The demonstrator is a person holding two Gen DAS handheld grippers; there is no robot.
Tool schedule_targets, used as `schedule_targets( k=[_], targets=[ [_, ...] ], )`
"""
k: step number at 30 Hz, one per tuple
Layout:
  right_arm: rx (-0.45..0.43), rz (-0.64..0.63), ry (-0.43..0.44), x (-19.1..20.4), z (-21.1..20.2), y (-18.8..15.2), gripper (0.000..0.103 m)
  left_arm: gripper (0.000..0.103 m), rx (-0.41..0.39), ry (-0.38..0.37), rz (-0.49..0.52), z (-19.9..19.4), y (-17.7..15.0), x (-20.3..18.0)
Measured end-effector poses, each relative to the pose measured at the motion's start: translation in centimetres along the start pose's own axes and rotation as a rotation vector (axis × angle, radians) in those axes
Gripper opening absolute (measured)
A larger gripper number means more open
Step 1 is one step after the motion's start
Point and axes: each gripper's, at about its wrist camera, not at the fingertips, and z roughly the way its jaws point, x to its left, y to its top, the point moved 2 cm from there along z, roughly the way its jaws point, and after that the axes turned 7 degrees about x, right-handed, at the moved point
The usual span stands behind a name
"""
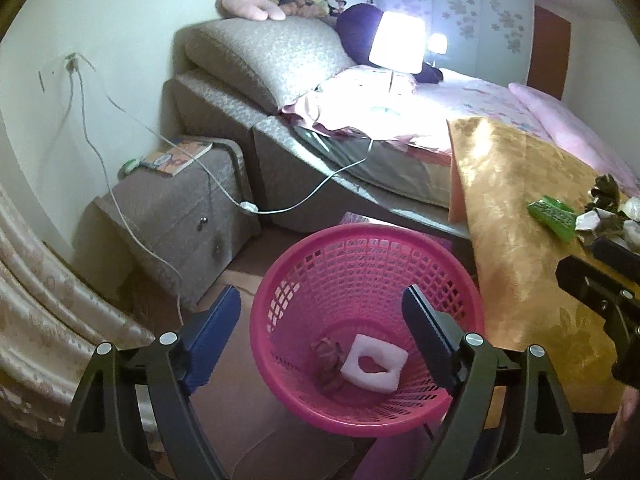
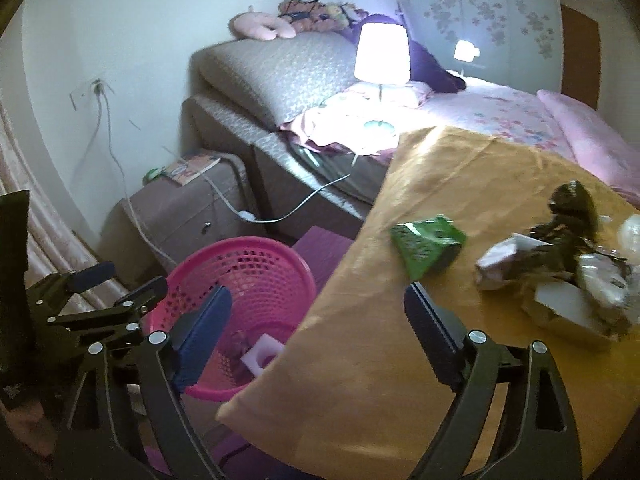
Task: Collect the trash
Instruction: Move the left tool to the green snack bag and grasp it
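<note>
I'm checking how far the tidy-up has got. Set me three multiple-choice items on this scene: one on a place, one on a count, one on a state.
1. Where does the green packet lie?
A. in the basket
B. on the orange cloth
C. on the nightstand

2. How many items lie in the pink basket?
A. none
B. two
C. five

3. How do the left gripper's jaws stand?
A. open and empty
B. shut on the foam
C. shut on the packet

Answers:
1 B: it rests on the orange cloth.
2 B: a white foam piece and a brownish scrap.
3 A: the fingers stand apart above the basket with nothing between them.
</note>
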Motion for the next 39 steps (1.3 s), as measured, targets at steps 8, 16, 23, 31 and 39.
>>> schedule_targets(
  k=[8, 16, 23, 31, 39],
  targets=[
    [-0.02, 0.053, -0.065, -2.9, -1.1, -1.0, 0.087, 0.08, -0.014, -0.014, 0.029, -0.4, -0.2, -0.9],
    [-0.044, 0.122, -0.162, -7.2, -2.9, -2.1, 0.087, 0.081, -0.022, -0.059, 0.056, -0.8, -0.3, -2.0],
    [-0.02, 0.205, -0.258, -11.6, -4.0, -4.7, 0.087, 0.082, -0.02, -0.13, 0.127, -1.2, -0.2, -4.7],
    [-0.012, 0.244, -0.314, -14.3, -4.9, -7.3, 0.087, 0.084, -0.011, -0.26, 0.291, -1.1, 0.9, -10.6],
    [0.001, 0.266, -0.328, -15.6, -5.0, -8.4, 0.087, 0.084, -0.005, -0.355, 0.409, 0.6, 3.4, -15.8]
  ],
)
